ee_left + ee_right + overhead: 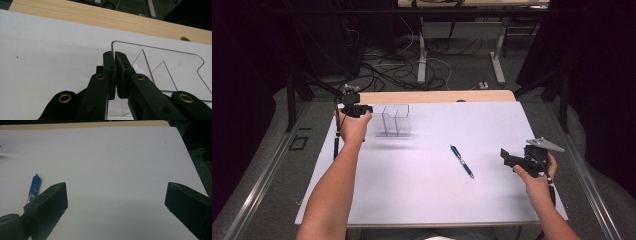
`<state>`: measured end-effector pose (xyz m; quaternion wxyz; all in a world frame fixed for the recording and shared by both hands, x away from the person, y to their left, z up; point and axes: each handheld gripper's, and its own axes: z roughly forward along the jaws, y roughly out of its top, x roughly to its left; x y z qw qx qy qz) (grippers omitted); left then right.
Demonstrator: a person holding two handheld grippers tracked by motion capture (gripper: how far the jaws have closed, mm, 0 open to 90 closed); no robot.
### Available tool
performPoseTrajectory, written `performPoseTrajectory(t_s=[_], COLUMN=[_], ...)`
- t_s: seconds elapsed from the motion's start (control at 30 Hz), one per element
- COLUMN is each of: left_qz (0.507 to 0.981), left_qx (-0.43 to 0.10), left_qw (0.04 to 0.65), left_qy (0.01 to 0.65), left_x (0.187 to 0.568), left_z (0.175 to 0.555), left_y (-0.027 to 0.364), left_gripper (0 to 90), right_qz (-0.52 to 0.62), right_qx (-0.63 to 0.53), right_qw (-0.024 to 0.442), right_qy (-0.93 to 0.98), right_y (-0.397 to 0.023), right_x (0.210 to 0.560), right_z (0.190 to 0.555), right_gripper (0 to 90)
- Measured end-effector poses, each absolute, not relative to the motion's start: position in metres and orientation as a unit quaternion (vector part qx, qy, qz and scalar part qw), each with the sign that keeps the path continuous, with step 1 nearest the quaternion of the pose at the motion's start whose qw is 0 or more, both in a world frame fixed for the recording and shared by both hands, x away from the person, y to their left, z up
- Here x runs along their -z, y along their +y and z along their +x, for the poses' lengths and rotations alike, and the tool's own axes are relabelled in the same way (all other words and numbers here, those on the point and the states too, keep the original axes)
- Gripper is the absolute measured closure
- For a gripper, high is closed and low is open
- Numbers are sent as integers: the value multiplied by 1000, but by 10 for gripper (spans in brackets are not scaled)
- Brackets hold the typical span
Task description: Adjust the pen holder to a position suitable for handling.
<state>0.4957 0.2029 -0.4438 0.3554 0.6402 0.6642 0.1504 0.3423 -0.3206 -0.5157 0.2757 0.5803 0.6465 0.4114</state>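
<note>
Left hand-held gripper (pixel 362 109) sits at the far left edge of the surface (pixel 422 200), jaws pressed together on the near wall of a clear plastic holder (pixel 396 121); in the left gripper view the jaws pinch the holder's (pixel 160 65) top rim edge. Holder stands upright near the far left corner. Blue pen (pixel 462 161) lies flat mid-surface, toward the right edge, tilted diagonally, well apart from the holder. Right hand-held gripper (pixel 508 157) hovers near the right edge, jaws wide apart, empty, pen just to its left; in the right gripper view the pen (pixel 33 188) lies beside one jaw. No readable writing. Surface white sheet over wood tabletop (pixel 437 96). Room dark, cables (pixel 387 65) on floor beyond.
</note>
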Motion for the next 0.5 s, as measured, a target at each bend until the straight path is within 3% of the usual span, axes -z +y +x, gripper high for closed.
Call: performPoseTrajectory(t_s=[0.5], left_qz=[645], left_qx=[-128], left_qw=[347], left_qy=[669], left_x=[452], left_z=[483], left_y=[157], left_gripper=[885], right_qz=[583], right_qx=[-415], right_qw=[281], right_qy=[639], right_y=[-320], right_x=[517], right_z=[342], right_gripper=[42])
